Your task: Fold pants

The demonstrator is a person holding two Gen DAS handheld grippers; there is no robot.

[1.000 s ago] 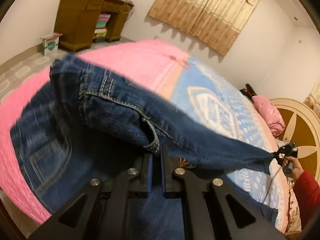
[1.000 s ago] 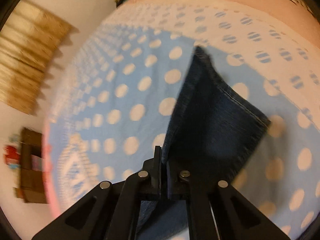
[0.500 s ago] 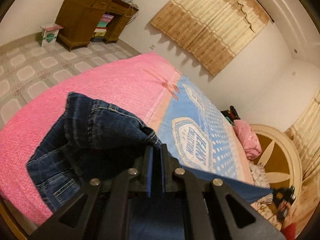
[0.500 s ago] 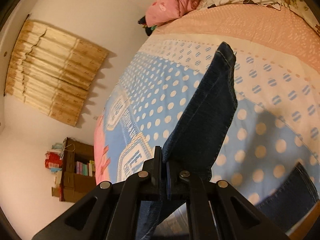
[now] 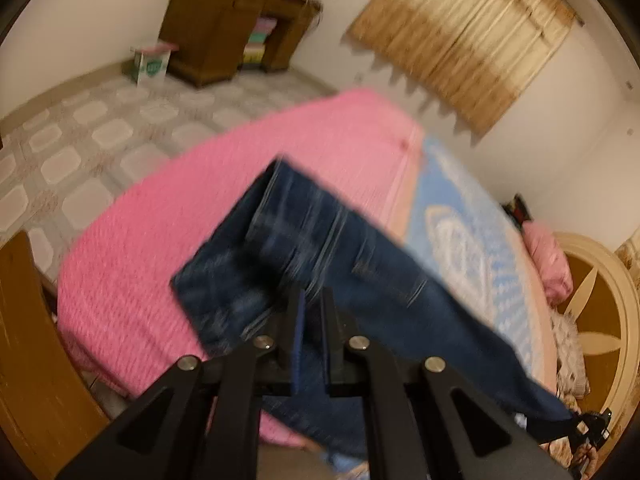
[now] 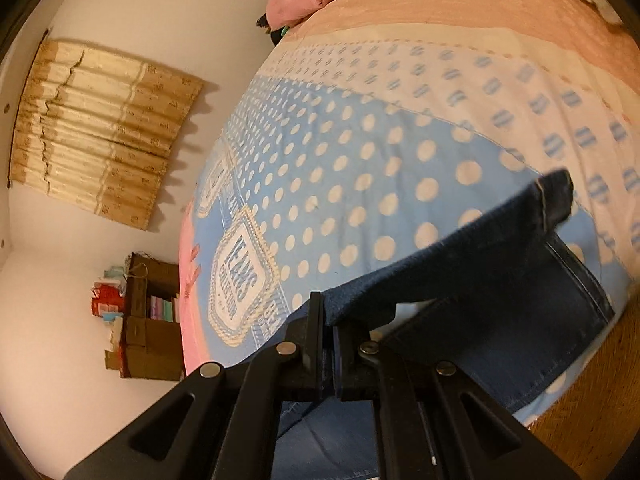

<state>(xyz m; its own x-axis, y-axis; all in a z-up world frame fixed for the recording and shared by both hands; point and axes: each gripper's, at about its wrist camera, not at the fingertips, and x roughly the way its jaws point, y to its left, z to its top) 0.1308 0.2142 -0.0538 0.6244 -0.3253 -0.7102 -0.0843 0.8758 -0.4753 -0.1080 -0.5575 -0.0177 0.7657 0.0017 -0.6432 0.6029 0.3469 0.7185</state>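
Both tongs are clamped on the jeans point(image 5: 320, 256). My left tongs point(image 5: 310, 304) pinch the wide waist end, which is blurred and lifted over the pink half of the bed point(image 5: 152, 240). My right tongs point(image 6: 328, 320) grip a leg near its hem, with the cuff point(image 6: 554, 196) sticking out over the blue dotted cover point(image 6: 340, 168). In the left view the denim stretches in a band down to the other tongs at the lower right. Beyond the bed stand a brown desk point(image 5: 224, 28) and a tan curtain point(image 5: 464, 36)
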